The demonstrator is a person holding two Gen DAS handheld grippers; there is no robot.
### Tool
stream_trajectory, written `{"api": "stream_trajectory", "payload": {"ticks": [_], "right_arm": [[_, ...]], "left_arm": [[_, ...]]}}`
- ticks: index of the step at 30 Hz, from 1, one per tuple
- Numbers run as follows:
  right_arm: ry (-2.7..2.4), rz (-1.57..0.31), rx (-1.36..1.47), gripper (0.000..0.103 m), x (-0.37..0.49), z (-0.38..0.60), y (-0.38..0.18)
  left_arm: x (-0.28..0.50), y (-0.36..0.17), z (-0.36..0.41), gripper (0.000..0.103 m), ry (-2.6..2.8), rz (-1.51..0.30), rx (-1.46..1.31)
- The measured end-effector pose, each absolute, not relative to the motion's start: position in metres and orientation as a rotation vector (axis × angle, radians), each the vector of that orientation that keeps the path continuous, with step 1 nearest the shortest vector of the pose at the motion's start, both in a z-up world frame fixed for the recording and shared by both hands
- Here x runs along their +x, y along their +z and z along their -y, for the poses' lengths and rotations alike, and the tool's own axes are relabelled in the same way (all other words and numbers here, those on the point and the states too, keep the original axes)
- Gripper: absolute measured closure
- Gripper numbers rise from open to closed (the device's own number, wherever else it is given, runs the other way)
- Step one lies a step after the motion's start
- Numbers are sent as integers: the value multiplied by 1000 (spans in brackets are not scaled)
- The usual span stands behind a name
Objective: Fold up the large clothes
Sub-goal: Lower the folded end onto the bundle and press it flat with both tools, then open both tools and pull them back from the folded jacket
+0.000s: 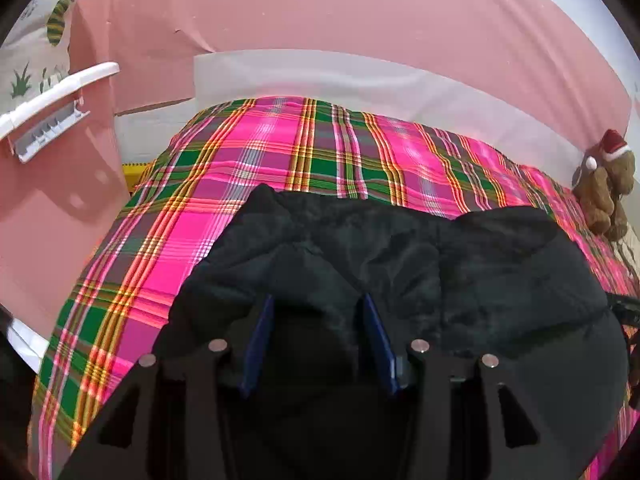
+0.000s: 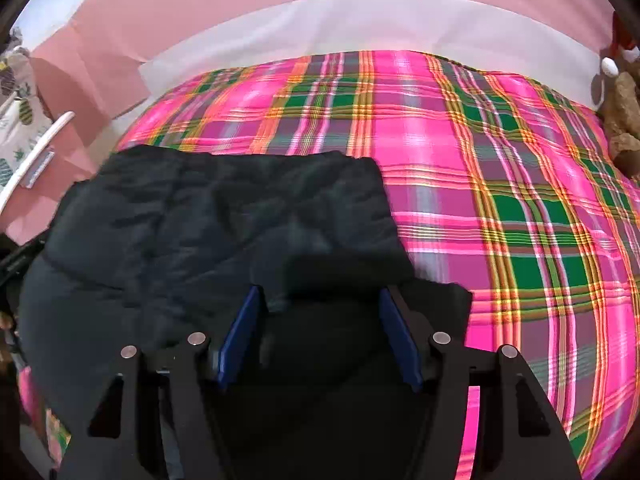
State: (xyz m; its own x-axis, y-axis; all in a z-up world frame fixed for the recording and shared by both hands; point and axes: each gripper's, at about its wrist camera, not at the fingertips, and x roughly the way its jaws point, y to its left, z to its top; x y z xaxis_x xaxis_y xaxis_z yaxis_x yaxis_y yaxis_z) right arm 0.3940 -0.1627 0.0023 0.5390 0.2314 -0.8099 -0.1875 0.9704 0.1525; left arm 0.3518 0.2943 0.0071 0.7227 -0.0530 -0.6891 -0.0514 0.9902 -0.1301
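The black padded garment (image 1: 420,264) lies on the plaid bedcover (image 1: 280,152). In the left wrist view it extends from the left gripper (image 1: 318,300) toward 12 and 3 o'clock. Left jaws are spread, with dark fabric bulging between them. In the right wrist view the garment (image 2: 208,224) extends toward 10 o'clock from the right gripper (image 2: 320,292). Right jaws are likewise spread around a fabric fold. A plush toy (image 1: 604,196) sits at 3 o'clock.

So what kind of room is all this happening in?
Most likely a bedroom: the black garment lies on what looks like a bed under a pink plaid cover, against a pink wall, with a teddy bear in a Santa hat at the edge.
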Motion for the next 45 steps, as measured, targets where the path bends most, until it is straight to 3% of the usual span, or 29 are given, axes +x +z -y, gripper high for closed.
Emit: {"api": "stream_trajectory", "payload": {"ticks": [10,18,26,32,40,45], "right_arm": [[209,-954,66,41,388,166,14],[270,-833,48,41,316,161,54],[257,-902,11,41,274,161,19],[266,-848,8,41,242,163,48],[295,-757,-27,40,147,150,76],[298,-746,-40,40,105,147,74]], "left_arm": [[341,23,-286,54,34,-755,-118],[272,59,-259,54,-29,-647,-101],[231,26,-206,53,-64,-731,-51],[201,44,-196,53,-60,-724,-103],[128,62,-166,26,-53,-700,-85],[87,52,-150,18,-59,-724,-115]]}}
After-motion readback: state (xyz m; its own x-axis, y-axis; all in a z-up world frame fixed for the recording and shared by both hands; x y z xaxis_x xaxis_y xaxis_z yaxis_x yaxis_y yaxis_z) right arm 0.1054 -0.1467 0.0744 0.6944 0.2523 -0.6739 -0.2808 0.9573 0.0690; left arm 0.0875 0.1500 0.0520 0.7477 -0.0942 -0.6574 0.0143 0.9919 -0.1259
